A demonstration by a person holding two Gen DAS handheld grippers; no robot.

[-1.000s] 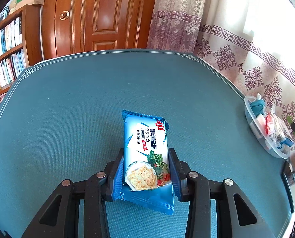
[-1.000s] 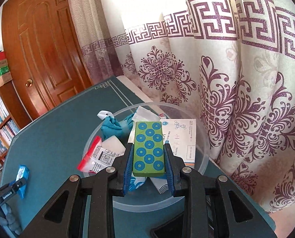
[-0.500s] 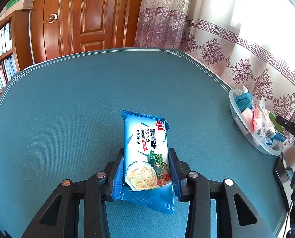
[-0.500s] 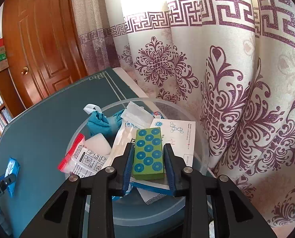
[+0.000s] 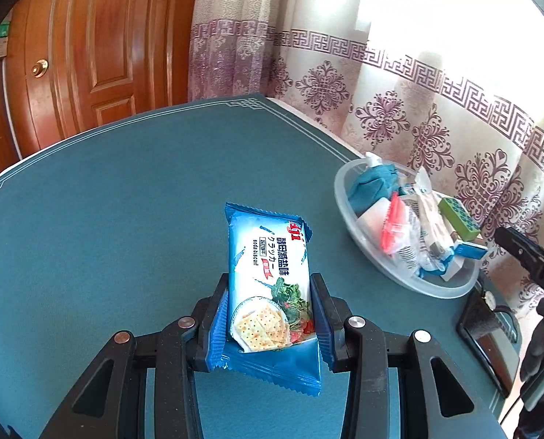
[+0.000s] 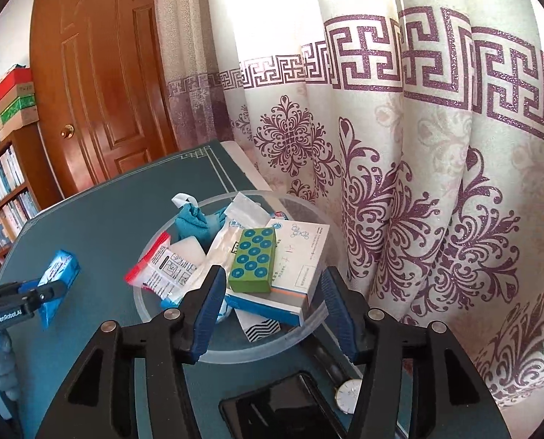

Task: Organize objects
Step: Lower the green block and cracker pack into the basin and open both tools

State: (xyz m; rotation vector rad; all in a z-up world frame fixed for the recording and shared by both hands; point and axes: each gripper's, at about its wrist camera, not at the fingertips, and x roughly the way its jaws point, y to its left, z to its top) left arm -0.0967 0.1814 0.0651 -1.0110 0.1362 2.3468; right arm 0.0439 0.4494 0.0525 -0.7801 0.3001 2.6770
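In the left wrist view, a teal table (image 5: 118, 219) with a pale border line fills the scene, with a brown wooden door (image 5: 89, 58) and a patterned curtain (image 5: 400, 84) behind it. The left gripper (image 5: 270, 314) holds its fingers (image 5: 219, 311) pressed against both sides of a blue cracker packet (image 5: 270, 281), which points away from the camera and is lifted above the table. To the right, near the table's edge, sits a clear plastic bowl (image 5: 345, 197) holding a teal cloth (image 5: 369, 186), a red-edged plastic bag (image 5: 394, 226), and a green block (image 5: 458, 216) with blue dots. The right gripper's black tip (image 5: 521, 248) shows at the far right, just beyond the bowl.

In the right wrist view, the curtain (image 6: 400, 183) hangs close behind the table (image 6: 107, 219), and the door (image 6: 100, 91) and a bookshelf (image 6: 4, 190) stand at the left. The right gripper (image 6: 272, 300) has its fingers (image 6: 208, 303) spread wide apart with nothing between them, poised over the near rim of the bowl (image 6: 235, 353). The green block (image 6: 253, 259) lies in the bowl on top of a white and blue box (image 6: 294, 274), apart from both fingers. The teal cloth (image 6: 191, 221) and the red-edged bag (image 6: 160, 265) lie beside it. At the left, the left gripper (image 6: 41, 292) carries the cracker packet (image 6: 58, 274). A phone (image 6: 283, 406) and a watch (image 6: 349, 395) rest on the table below the bowl.
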